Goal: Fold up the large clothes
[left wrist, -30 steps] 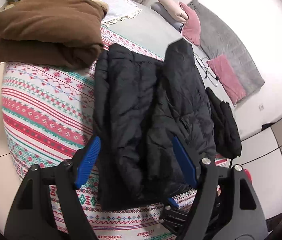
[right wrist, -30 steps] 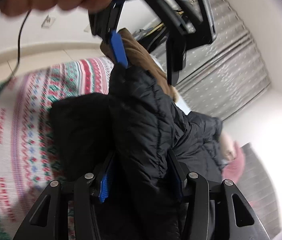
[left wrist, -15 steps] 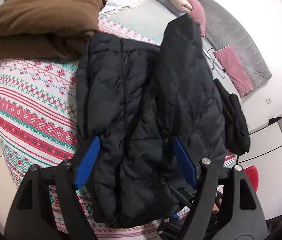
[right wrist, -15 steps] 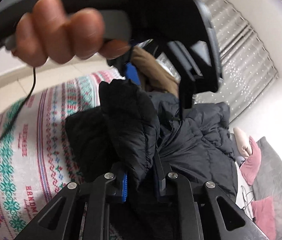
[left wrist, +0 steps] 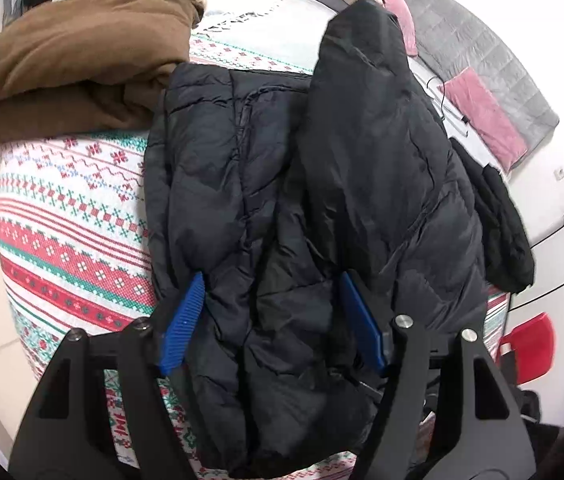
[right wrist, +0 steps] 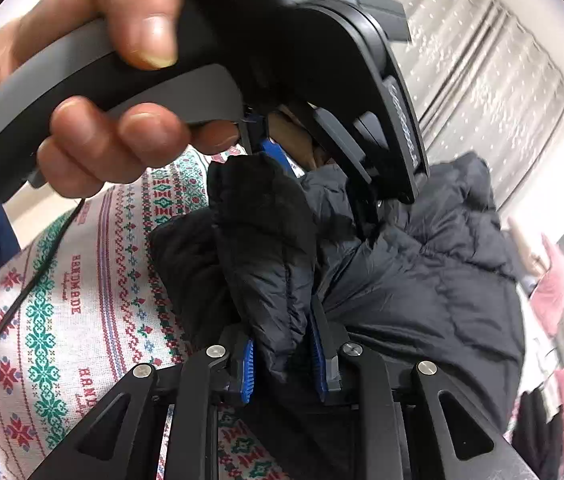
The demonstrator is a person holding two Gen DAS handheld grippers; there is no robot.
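A black quilted puffer jacket [left wrist: 282, 208] is lying spread over a bed covered by a red, green and white patterned blanket [left wrist: 62, 216], its padded panels creased and one sleeve [left wrist: 365, 120] lying up across its body toward the head of the bed. The left hand-held gripper [left wrist: 272, 320] is standing over the jacket's near hem with its blue pads [left wrist: 184, 320] apart, the jaws having just been closing a little with jacket fabric between them, though whether the pads are pressing on it cannot be told. The right hand-held gripper [right wrist: 282, 354] is pinching a bunched fold of the jacket [right wrist: 401, 280] between narrowly set blue pads, the jaws having just eased apart slightly. In the right wrist view a hand [right wrist: 94, 120] is gripping the grey handle of the left tool above the garment. One folded brown garment [left wrist: 70, 72] is resting on the blanket beside the jacket, one smaller black garment [left wrist: 501, 220] is hanging at the bed's far edge, and two pink cushions [left wrist: 485, 116] are lying against a grey one [left wrist: 481, 44].
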